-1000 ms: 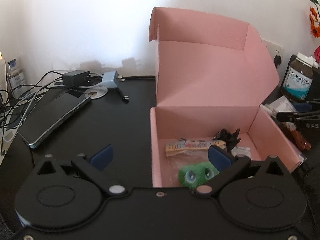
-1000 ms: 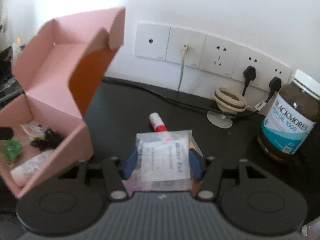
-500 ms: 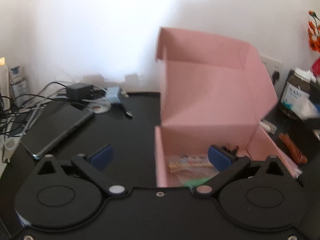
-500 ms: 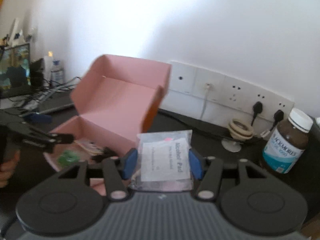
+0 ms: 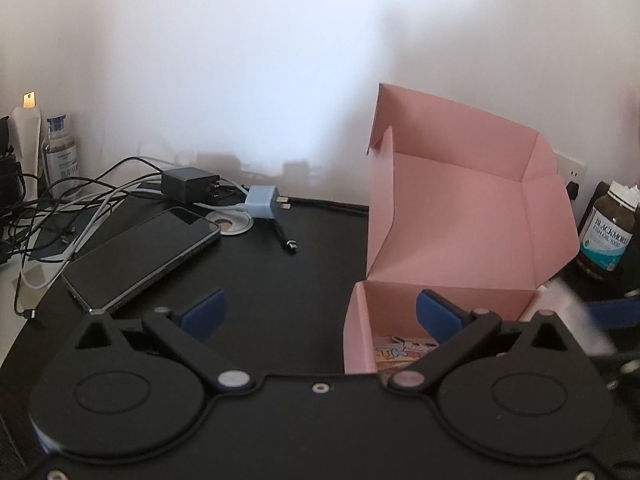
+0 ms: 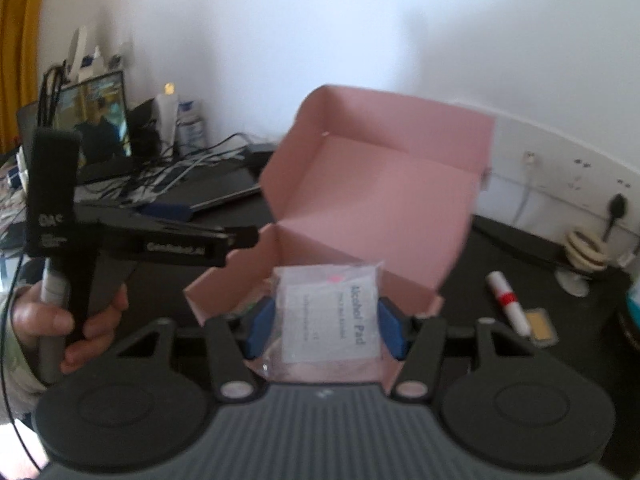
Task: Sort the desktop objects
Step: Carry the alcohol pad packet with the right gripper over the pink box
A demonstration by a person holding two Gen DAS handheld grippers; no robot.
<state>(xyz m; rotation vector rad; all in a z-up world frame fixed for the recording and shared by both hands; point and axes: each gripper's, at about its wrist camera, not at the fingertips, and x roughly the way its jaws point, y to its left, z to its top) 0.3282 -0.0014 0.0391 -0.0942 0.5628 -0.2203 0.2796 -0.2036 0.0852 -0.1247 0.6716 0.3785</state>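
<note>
A second ago the right wrist view was showing the pink box at the far left of the frame with the wall sockets filling the middle; now the pink box is sitting in the centre, directly behind the held packet, so the right gripper is being swung over toward it. In the left wrist view the box is also lying lower and further right than before, with less of its floor showing.

The right gripper's blue pads are clamping the alcohol pad packet by its two side edges, the packet standing upright between them at centre frame, in front of and slightly above the box's near wall. The left gripper is standing wide apart and empty, straddling the box's left wall in the lower middle of its own view; in the right wrist view it is appearing at the left, gripped by the person's hand.

The step in hand appears to be dropping the packet into the box. To do it well, the packet should probably be carried past the near wall until it is hanging over the open floor, then lowered before the pads are released, since a light, flat packet is likely to flutter or catch on the rim. The upright lid at the back leaves limited room, so overshooting is a risk. A sticker sheet is already lying inside.
</note>
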